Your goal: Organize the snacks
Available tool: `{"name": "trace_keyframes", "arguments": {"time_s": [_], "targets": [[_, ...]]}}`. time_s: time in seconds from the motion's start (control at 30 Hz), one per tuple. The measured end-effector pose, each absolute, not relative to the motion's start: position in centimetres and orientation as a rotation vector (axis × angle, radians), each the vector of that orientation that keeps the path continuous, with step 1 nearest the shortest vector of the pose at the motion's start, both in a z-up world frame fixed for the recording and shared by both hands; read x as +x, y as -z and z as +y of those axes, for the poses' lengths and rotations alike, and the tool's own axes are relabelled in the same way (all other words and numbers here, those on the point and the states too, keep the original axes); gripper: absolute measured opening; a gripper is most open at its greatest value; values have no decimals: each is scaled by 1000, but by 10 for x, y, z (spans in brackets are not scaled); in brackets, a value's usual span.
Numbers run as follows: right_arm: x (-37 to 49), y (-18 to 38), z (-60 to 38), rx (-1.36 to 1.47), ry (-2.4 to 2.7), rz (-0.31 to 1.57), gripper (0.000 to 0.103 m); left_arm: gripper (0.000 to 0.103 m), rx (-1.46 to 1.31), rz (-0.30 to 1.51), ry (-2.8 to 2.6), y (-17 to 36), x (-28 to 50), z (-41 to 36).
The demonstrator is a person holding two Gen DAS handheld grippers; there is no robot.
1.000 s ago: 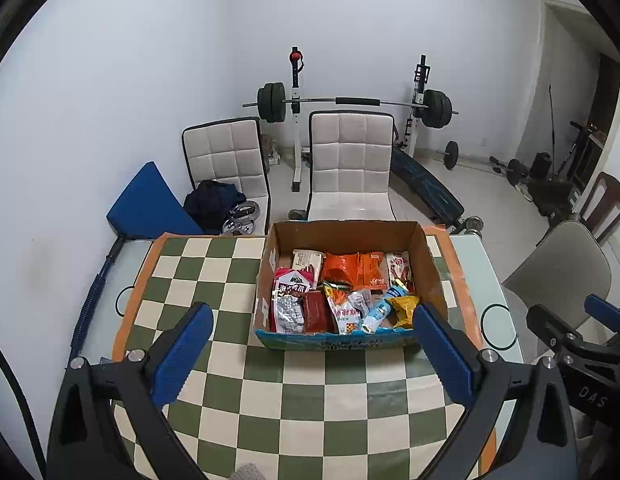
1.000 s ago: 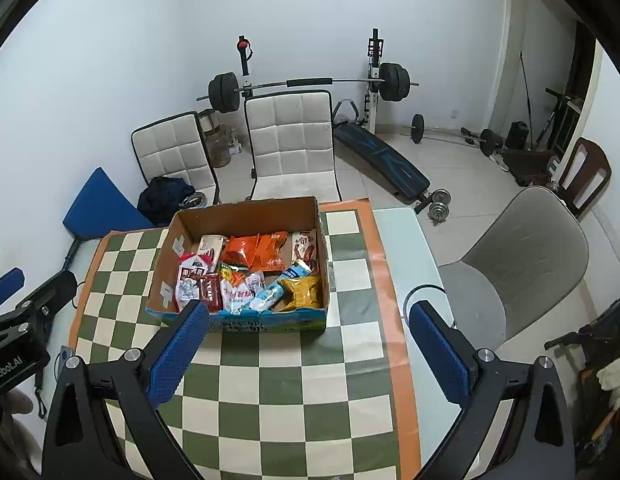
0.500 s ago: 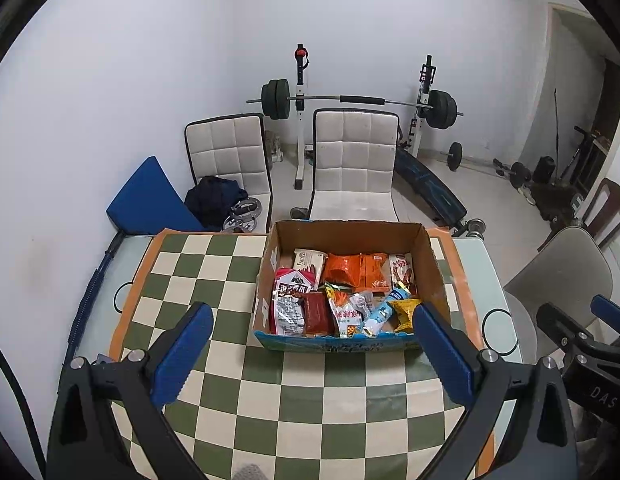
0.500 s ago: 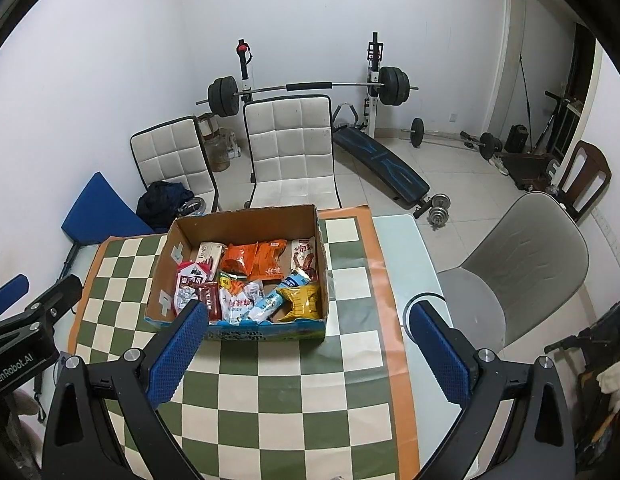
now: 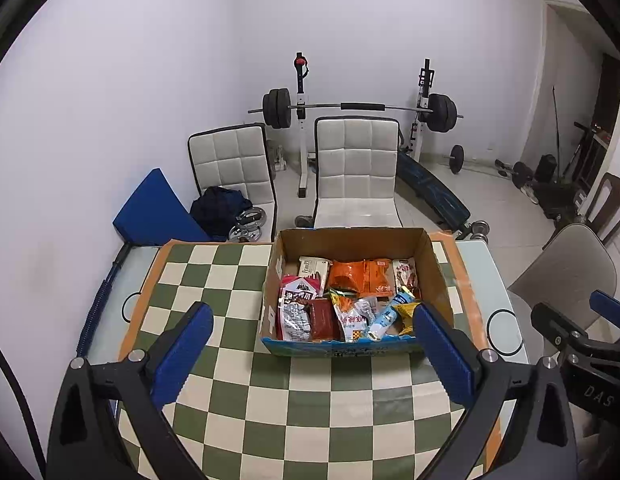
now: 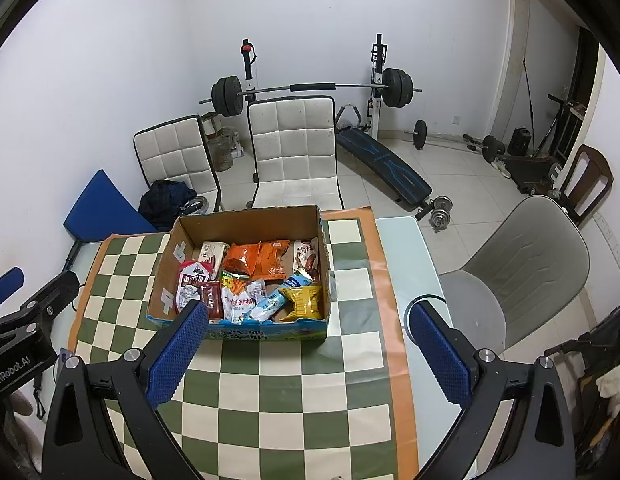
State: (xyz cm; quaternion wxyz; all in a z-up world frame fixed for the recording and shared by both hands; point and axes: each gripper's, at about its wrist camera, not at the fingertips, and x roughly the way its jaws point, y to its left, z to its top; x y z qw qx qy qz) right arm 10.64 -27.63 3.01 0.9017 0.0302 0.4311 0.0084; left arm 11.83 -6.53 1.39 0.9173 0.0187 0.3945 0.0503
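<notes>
A: We see the assorted bright foil and plastic snack packets (image 5: 342, 300) all lying inside the shallow open brown cardboard box (image 5: 440, 276), jumbled, some overlapping. Gathered that way, they could be freshly packed or waiting to be sorted; we cannot tell which.

B: Our left gripper (image 5: 310, 344) and right gripper (image 6: 305, 344) hover short of the box, jaws spread wide, holding nothing.

A: The desk (image 6: 293, 400) wears a green-and-cream checked cloth; beyond it we see white quilted chairs (image 5: 356, 168) and a barbell rack (image 5: 358, 108).

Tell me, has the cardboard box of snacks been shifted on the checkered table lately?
No. The cardboard box sits on the same checkered squares of the tablecloth; only the cameras drifted.
</notes>
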Motion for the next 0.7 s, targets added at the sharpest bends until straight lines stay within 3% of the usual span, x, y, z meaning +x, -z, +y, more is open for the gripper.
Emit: {"name": "trace_keyframes", "arguments": {"time_s": [0.7], "targets": [[98,-39,-282,60,-8,868,102,102,15,821,-106,-13,120,-65]]}}
